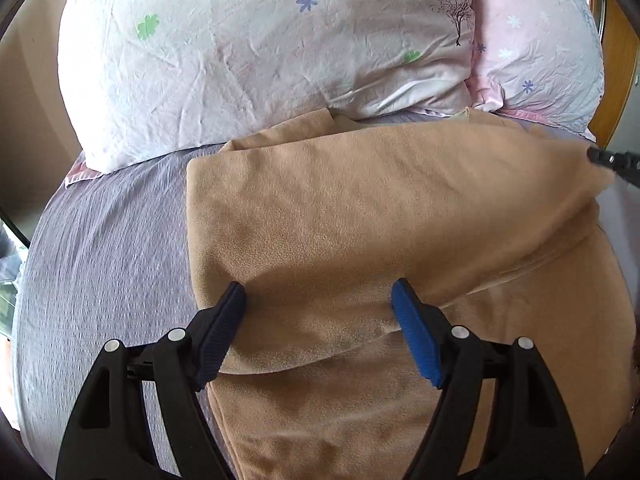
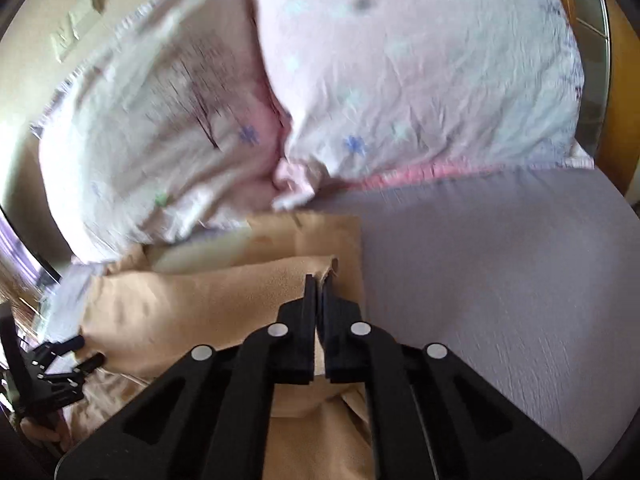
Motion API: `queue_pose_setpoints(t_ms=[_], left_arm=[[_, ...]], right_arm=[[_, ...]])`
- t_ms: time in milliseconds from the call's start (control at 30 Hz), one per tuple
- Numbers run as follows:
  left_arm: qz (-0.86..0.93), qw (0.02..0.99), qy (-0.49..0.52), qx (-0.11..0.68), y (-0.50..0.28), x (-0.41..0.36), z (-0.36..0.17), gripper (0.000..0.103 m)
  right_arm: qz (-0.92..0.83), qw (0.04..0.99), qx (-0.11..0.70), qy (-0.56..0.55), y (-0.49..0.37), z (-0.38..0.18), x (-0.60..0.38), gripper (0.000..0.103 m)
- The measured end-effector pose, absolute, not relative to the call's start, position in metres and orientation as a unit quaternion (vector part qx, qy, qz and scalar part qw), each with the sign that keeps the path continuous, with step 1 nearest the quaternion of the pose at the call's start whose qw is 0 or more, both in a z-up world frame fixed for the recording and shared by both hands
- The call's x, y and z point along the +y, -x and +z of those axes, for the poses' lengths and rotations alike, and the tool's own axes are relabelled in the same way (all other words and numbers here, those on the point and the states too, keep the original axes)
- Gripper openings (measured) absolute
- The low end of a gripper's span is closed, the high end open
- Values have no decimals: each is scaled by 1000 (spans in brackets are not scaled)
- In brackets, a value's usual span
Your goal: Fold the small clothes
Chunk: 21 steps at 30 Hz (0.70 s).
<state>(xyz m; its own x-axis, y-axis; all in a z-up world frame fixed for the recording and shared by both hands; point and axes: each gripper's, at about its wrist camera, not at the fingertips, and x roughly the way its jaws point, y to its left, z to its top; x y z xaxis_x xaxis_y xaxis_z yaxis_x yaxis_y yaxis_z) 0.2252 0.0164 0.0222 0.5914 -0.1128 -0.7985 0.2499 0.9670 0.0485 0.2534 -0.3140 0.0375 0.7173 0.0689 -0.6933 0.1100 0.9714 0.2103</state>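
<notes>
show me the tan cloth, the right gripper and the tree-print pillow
tan cloth (image 1: 360,220): left wrist view, middle of the folded top layer
right gripper (image 2: 318,286): right wrist view, midway between its fingertips, shut on the cloth's edge
tree-print pillow (image 1: 248,52): left wrist view, middle of its wrinkled face

You are working with a left black plastic two-finger gripper (image 1: 318,294) whose linkage arms are showing elongated slots and round silver rivets. Its fingers are wearing ribbed pads, one dark navy (image 1: 224,330), the other bright blue (image 1: 416,334). Your right black plastic gripper (image 2: 318,286) is showing the same slotted arms, four silver rivets and flat black fingers (image 2: 306,320).
</notes>
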Motion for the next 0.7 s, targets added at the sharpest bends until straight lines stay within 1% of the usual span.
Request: queue_pose_setpoints(t_ms=[33,67,100,133,167,200,233,300,367,433,500,533,567,600,633,667,700], left_arm=[[-101,889,-81,440,-225,15,22,77],[-101,889,-81,440,-224,16,22,77],[-101,889,-81,440,-226,15,21,77],[-102,889,-79,440,-229,16,20,78],[-103,888,-78,441,-229,16,20,78],[-104,888,-76,442,-231,17,20,79],[-104,888,-74,443,-232,17,19,80],[-102,889,-73,441,-232,17,18,81],[-101,891,-74,437,-230,16,19,81],[-110,891,-61,437,-222,20,27,80],[-140,894,-40,423,-200,28,41,80],[-155,898,-34,410,-183,35,51,80],[-171,899,-28,401,-167,40,58,81],[-197,897,-16,396,-148,49,65,81],[-223,892,-3,393,-130,58,71,81],[-252,886,11,390,-111,67,75,81],[-275,880,21,387,-93,76,78,81]], right_arm=[[-19,905,407,-123,-261,26,-317,7],[-24,897,419,-137,-264,19,-322,8],[-20,898,409,-158,-262,19,-326,9],[-17,905,387,-173,-257,26,-330,20],[-11,913,366,-178,-251,34,-333,41],[2,921,345,-182,-246,41,-333,48],[18,926,332,-181,-243,45,-330,52],[49,918,354,-172,-249,41,-321,52],[48,891,419,-168,-267,21,-316,54],[46,896,414,-154,-269,18,-316,54],[56,894,409,-174,-256,26,-319,56],[76,897,396,-181,-242,33,-321,59],[103,899,383,-185,-225,40,-321,65],[140,900,370,-186,-203,47,-320,69],[171,899,360,-181,-185,51,-319,79],[204,897,352,-172,-162,53,-320,86],[230,896,344,-160,-142,53,-321,88]])
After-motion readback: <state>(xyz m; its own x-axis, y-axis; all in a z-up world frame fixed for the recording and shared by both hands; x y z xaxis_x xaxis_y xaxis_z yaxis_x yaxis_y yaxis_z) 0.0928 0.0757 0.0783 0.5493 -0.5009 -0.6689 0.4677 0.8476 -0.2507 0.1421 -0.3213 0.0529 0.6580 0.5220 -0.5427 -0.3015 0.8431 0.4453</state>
